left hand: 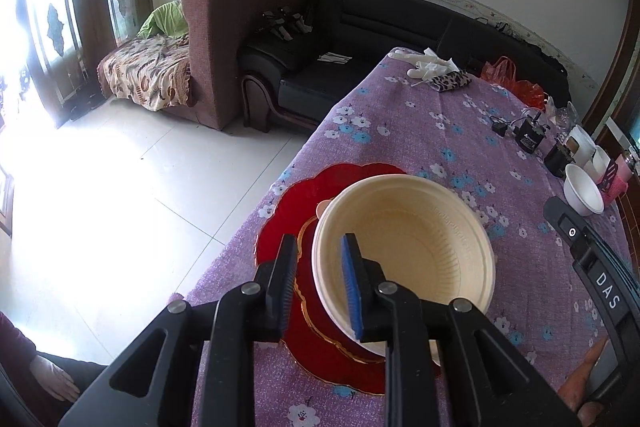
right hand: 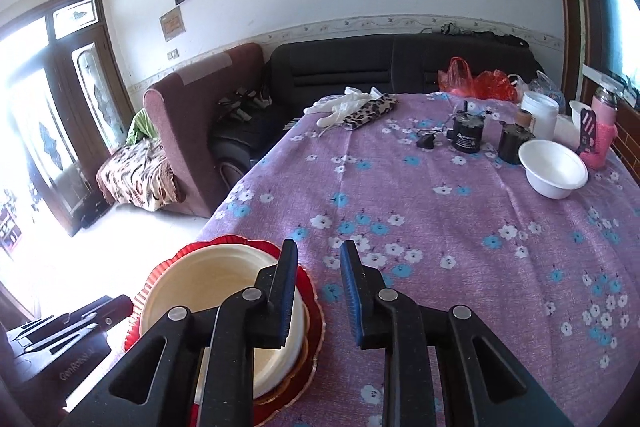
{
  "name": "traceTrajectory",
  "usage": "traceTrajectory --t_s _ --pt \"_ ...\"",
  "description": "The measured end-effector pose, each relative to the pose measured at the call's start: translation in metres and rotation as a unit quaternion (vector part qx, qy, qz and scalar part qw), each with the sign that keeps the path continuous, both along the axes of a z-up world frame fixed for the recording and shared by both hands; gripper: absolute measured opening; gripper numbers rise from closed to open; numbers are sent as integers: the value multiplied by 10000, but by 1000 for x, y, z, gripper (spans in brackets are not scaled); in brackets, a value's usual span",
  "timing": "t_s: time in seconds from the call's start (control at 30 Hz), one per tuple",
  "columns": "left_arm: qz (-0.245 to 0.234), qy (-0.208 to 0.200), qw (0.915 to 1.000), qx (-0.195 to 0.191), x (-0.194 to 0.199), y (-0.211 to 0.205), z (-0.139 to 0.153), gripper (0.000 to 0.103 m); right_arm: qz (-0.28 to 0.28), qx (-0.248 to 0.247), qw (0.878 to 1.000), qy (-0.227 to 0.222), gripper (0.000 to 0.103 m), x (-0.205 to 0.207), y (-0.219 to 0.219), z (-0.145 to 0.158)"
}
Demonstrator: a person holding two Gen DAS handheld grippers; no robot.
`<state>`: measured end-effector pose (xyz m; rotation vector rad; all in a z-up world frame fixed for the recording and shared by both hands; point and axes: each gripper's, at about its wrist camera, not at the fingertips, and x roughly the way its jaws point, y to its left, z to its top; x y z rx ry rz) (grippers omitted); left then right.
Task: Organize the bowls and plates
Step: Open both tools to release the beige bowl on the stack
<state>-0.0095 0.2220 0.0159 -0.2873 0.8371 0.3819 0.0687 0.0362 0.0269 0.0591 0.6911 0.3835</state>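
A cream bowl (left hand: 412, 239) stands on a stack of red, gold-edged scalloped plates (left hand: 304, 195) near the table's left edge. My left gripper (left hand: 320, 247) is open, and the bowl's near rim lies in the gap: one finger is outside the bowl, the blue-padded one inside, and neither pad presses on it. In the right wrist view the same bowl (right hand: 208, 279) and red plates (right hand: 314, 311) lie at the lower left. My right gripper (right hand: 318, 251) is open over the bare cloth just right of the bowl, with nothing between its fingers. A white bowl (right hand: 554, 169) stands at the far right.
The purple flowered tablecloth (right hand: 400, 195) drops to the tiled floor (left hand: 120, 187) at the left. At the far end lie white gloves (right hand: 340, 105), a leopard pouch (right hand: 370, 113), black devices (right hand: 466, 131), white tubs (right hand: 540, 115), a pink bottle (right hand: 602, 131) and red bags (right hand: 476, 79). A person's hand (left hand: 56, 383) rests at the lower left.
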Motion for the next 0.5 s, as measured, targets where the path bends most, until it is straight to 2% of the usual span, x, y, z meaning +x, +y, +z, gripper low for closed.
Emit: traceTrajectory --t_s 0.17,0.3,0.5 --pt "-190 -190 9996 106 -2 -27 17 35 -334 234 9990 164 24 7 -43 -3" --pt "-558 -248 9978 245 9 -69 23 36 -671 443 9964 261 24 12 -87 -5" --pt "-1180 -81 9921 419 33 -142 12 38 -1014 523 9930 306 24 17 -146 -11"
